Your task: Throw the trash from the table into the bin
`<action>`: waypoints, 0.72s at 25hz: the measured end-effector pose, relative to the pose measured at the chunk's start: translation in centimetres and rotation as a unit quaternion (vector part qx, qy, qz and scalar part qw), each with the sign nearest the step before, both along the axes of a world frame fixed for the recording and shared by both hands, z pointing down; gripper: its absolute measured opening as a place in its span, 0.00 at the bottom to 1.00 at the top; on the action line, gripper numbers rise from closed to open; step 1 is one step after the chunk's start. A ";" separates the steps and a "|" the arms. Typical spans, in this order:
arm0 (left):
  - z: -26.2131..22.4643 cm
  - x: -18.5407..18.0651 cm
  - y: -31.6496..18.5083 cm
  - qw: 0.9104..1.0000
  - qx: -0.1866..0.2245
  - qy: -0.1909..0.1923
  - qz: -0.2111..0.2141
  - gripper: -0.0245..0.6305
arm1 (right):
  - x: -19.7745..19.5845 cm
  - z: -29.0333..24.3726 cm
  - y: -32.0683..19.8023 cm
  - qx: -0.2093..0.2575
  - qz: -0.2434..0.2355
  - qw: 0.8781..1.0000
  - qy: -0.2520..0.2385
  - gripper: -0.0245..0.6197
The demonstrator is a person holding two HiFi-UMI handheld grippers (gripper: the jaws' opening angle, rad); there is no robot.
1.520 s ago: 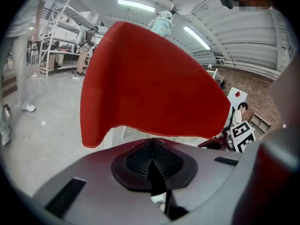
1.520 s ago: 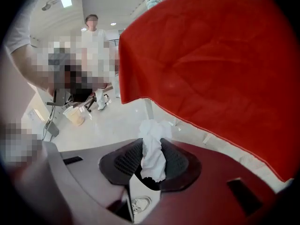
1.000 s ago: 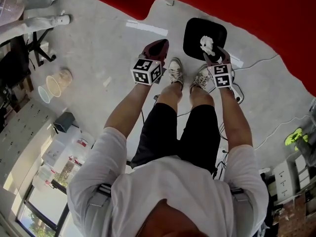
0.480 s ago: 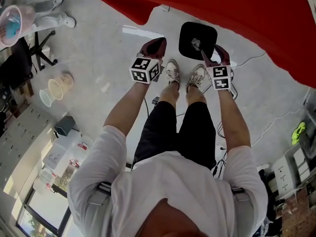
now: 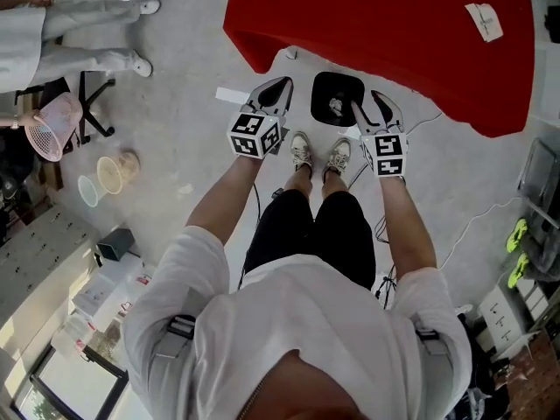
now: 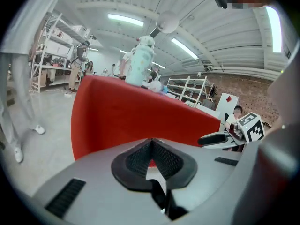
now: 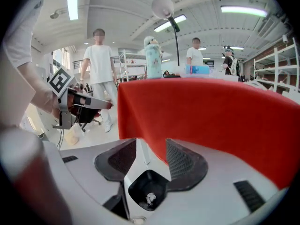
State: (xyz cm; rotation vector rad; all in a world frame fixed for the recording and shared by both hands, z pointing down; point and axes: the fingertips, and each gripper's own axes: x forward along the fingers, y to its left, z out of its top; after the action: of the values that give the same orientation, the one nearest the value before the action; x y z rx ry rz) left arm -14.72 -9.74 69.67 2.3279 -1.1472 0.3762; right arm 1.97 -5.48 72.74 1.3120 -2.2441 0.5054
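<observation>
A black bin (image 5: pixel 337 99) stands on the floor in front of the red-clothed table (image 5: pixel 385 24). White crumpled trash (image 5: pixel 337 106) lies inside it. My left gripper (image 5: pixel 282 86) hangs left of the bin, its pads (image 6: pixel 164 156) pressed together with nothing between them. My right gripper (image 5: pixel 367 100) is at the bin's right rim. It is open and empty, and its jaws have just been closing a little. In the right gripper view the bin (image 7: pixel 149 191) and the trash (image 7: pixel 151 199) show below the parted jaws. A slip of paper (image 5: pixel 484 20) lies on the table.
My shoes (image 5: pixel 302 151) stand just behind the bin, with cables (image 5: pixel 472 221) on the floor to the right. A pale green bottle (image 6: pixel 140 62) and a lamp stand on the table. A person in white (image 5: pixel 79 11), a pink basket (image 5: pixel 57 125) and cups (image 5: pixel 109 173) are to the left.
Both grippers have risen from just over the bin to table height. More of the red table has come into view. The white trash stays in the bin.
</observation>
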 end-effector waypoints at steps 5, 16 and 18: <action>-8.1 0.4 -0.9 0.999 0.043 0.011 0.004 0.05 | 0.8 -9.6 -1.2 0.059 0.015 0.998 -0.009 0.33; -19.7 0.7 -0.9 0.994 0.104 0.029 0.008 0.05 | 2.1 -23.4 -0.8 0.146 0.034 0.988 -0.017 0.30; -21.5 1.0 -1.0 0.992 0.117 0.034 0.010 0.05 | 2.3 -25.1 -0.7 0.157 0.035 0.987 -0.017 0.30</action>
State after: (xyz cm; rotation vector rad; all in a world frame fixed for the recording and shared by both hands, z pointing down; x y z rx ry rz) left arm -13.77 -10.71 48.19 2.5338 -1.1909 0.1745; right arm 4.23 -6.15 47.68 1.5514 -2.3825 0.2012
